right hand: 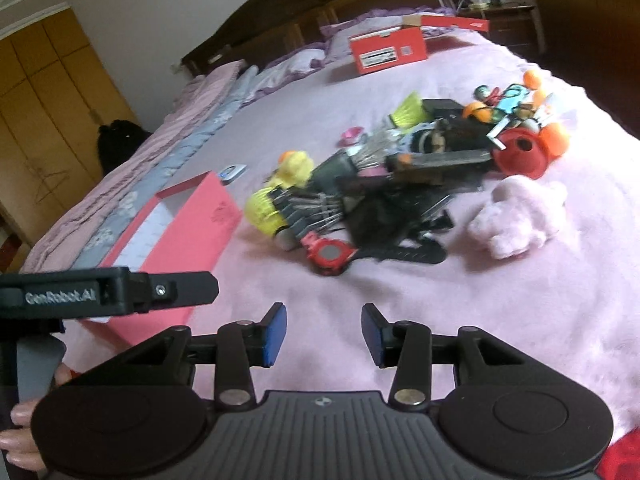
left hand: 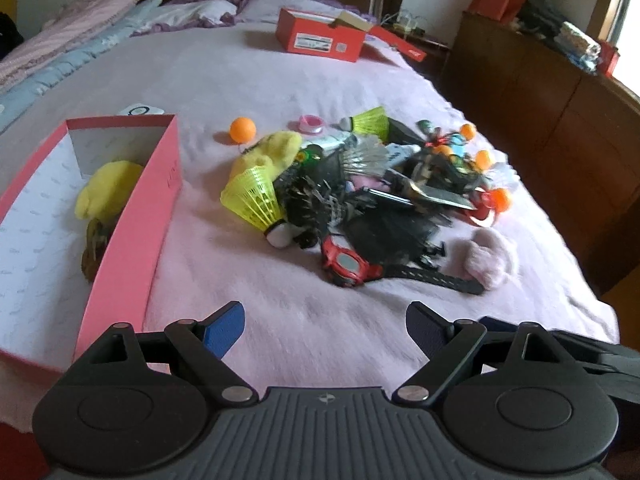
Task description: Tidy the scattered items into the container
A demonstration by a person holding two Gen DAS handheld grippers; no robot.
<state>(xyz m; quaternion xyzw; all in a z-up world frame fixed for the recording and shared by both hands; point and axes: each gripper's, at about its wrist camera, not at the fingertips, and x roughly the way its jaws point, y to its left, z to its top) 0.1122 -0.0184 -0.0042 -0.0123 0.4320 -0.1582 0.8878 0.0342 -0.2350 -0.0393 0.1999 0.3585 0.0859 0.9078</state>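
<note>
Left gripper (left hand: 325,330): jaws spread wide, nothing between the blue pads, only pink bedspread (left hand: 248,80) beneath. Pointing down toward the bed.

Right gripper (right hand: 324,334): jaws partly apart, nothing between the pads, pink cover below. The left tool's black body enters this view at the lower left edge, with fingers (right hand: 18,416) of the hand holding it.

Watch (left hand: 348,264): red case, black strap trailing right. Nearest item to both grippers; lies ahead of the left fingertips, slightly right, apart from them. In the right view it lies straight ahead of the pads, also apart.

Pile (left hand: 380,184): heap of dark feather shuttlecocks, black flat items and small toys behind the watch, well ahead of both grippers.

Yellow shuttlecock (left hand: 256,200): at the pile's left front, cork down toward the watch. A second yellow one (left hand: 370,120) at the pile's far edge.

Yellow plush (left hand: 268,152): behind the near shuttlecock, left side of the pile.

Orange balls: one alone (left hand: 243,129) behind the plush; several more (left hand: 482,158) along the pile's right side.

Pink plush (left hand: 492,258): right of the watch strap's end, touching or just beside it.

Pink box (left hand: 132,232): open container, left of the pile and forward-left of the left fingers, its near corner just beside the left jaw. Holds a yellow plush toy (left hand: 108,190) and a brown item (left hand: 94,248), too blurred to identify.

Red box (left hand: 320,40): far end of the bed, near the pillows (left hand: 200,12).
</note>
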